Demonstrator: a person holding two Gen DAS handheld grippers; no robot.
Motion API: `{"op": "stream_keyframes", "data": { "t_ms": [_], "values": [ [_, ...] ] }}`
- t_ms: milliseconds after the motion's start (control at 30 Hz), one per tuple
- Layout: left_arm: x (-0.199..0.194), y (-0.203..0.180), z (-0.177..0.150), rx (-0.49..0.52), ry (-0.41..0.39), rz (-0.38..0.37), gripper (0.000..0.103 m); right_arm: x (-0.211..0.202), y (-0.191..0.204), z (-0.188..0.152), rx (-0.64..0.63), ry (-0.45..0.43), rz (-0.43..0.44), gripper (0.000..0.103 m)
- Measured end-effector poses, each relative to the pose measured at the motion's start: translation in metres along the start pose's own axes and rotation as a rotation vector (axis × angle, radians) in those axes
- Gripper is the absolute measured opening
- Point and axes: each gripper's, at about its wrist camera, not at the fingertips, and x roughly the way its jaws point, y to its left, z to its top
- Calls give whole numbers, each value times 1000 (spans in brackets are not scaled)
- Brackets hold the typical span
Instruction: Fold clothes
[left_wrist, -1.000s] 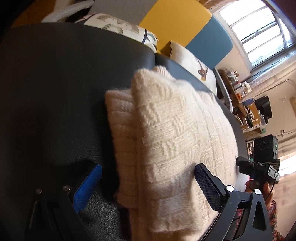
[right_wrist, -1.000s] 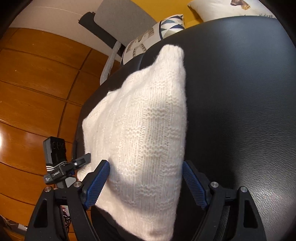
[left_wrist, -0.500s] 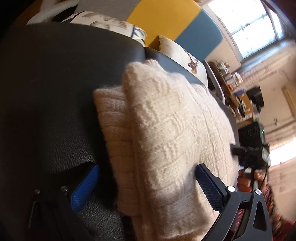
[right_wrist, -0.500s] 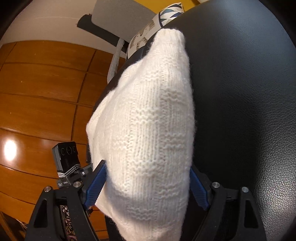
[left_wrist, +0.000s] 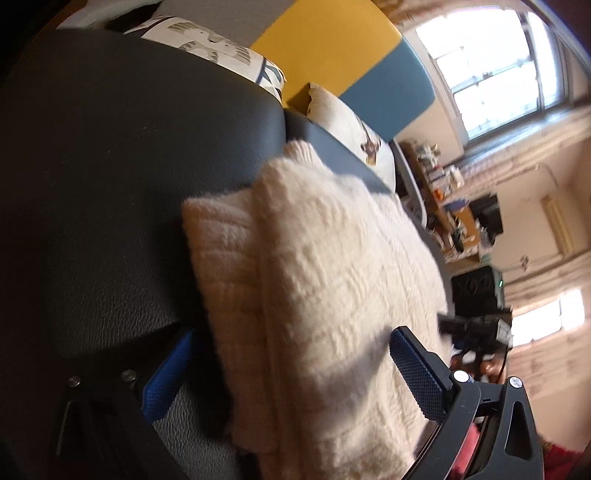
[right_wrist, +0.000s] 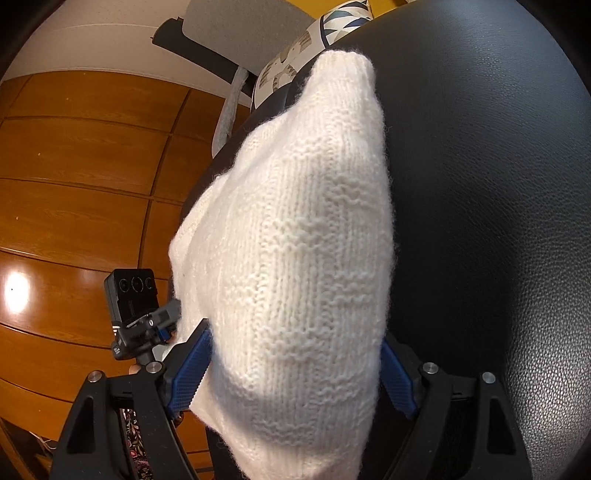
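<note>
The folded cream knitted sweater (right_wrist: 295, 258) fills mid-frame on the black leather seat (right_wrist: 498, 184) (both views); the left gripper (left_wrist: 291, 373) and right gripper (right_wrist: 291, 373) each straddle it, fingers spread.

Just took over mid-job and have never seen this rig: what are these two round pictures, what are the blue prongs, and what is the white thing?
Each picture comes from a camera on a hand-held gripper, looking along its two blue fingers. One shows the left gripper, the other the right gripper. The white thing is a folded knit sweater lying on a black cushion. Both grippers are open, fingers either side of the sweater's edge; whether they touch it is unclear. Each view also shows the other gripper's camera.
</note>
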Motion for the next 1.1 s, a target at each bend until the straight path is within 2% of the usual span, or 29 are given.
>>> {"op": "stream_keyframes", "data": {
  "t_ms": [100, 167, 233, 300, 367, 533, 600, 700, 767, 867, 1000, 1100],
  "values": [
    [3, -7, -2, 50, -14, 40, 99, 2, 1, 2, -4, 5, -3, 85],
    [3, -10, -3, 86, -15, 69, 91, 3, 1, 3, -7, 9, -4, 85],
    [1, -7, -2, 77, -22, 52, 68, 4, 2, 4, -13, 10, -10, 84],
    [2, -3, -3, 51, -33, 33, 66, 4, 3, 4, -29, 6, -22, 77],
    [2, -6, -6, 75, -54, 55, 64, 2, 6, 2, -55, 2, -37, 70],
    [0, -16, -13, 74, -106, 95, 46, -6, 20, -1, -82, -24, -111, 55],
    [-4, -27, -17, 96, -135, 137, 40, -10, 32, -2, -109, -40, -157, 50],
    [-13, -45, -27, 150, -166, 220, 36, -16, 58, -5, -208, -57, -212, 48],
    [-21, -53, -35, 167, -184, 249, 36, -20, 75, -8, -257, -61, -220, 47],
    [-42, -53, -45, 143, -225, 235, 35, -26, 101, -12, -330, -64, -229, 47],
    [-87, -46, -58, 92, -316, 215, 35, -19, 142, -16, -418, -54, -210, 47],
    [-120, -39, -66, 53, -389, 268, 36, -4, 172, -15, -473, -29, -177, 47]
  ]
}}
